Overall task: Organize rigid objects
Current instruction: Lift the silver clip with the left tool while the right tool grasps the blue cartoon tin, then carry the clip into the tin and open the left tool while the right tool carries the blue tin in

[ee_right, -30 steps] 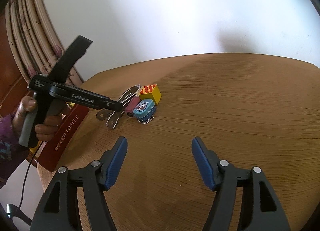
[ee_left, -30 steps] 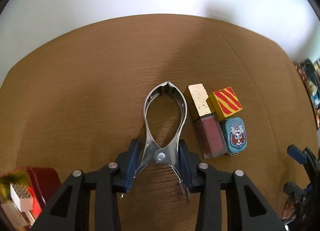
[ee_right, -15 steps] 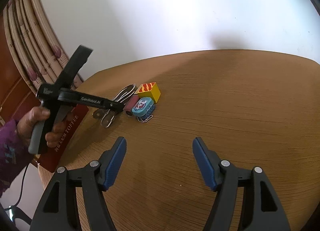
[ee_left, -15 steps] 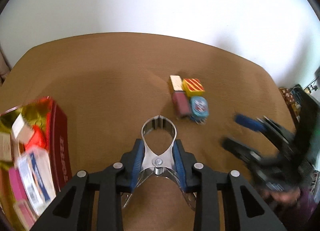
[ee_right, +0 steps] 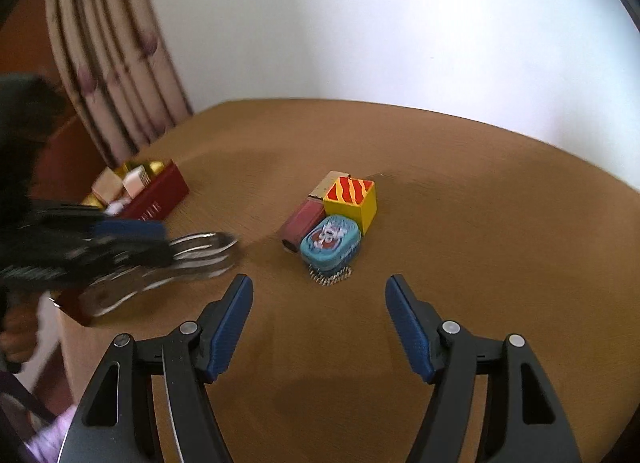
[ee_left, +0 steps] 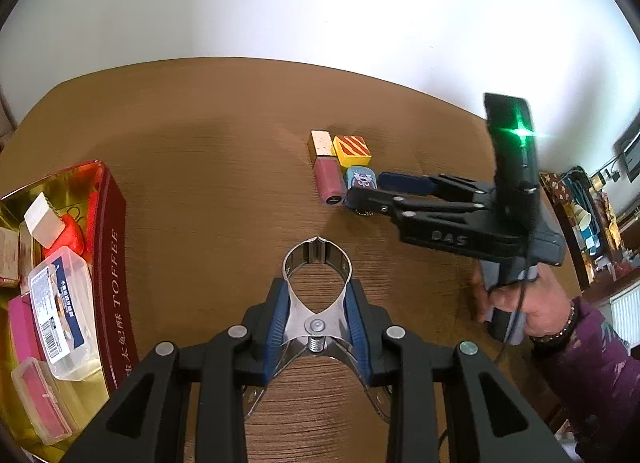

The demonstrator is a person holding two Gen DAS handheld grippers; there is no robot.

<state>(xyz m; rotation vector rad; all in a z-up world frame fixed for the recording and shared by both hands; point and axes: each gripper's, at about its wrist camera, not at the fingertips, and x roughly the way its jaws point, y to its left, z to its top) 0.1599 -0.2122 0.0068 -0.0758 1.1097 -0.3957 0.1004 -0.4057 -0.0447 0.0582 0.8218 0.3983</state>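
Left claw [ee_left: 316, 313] clamped on one metal clip [ee_left: 316, 263], right claw [ee_right: 319, 319] apart, three small items, one red tin [ee_left: 114, 247].

A round wooden table [ee_left: 208, 167] stands against a plain white wall [ee_left: 304, 3]. At nine o'clock from the right wrist view hangs a pale curtain [ee_right: 116, 75] with faded flowers. At three o'clock, a cluttered shelf [ee_left: 588, 215].
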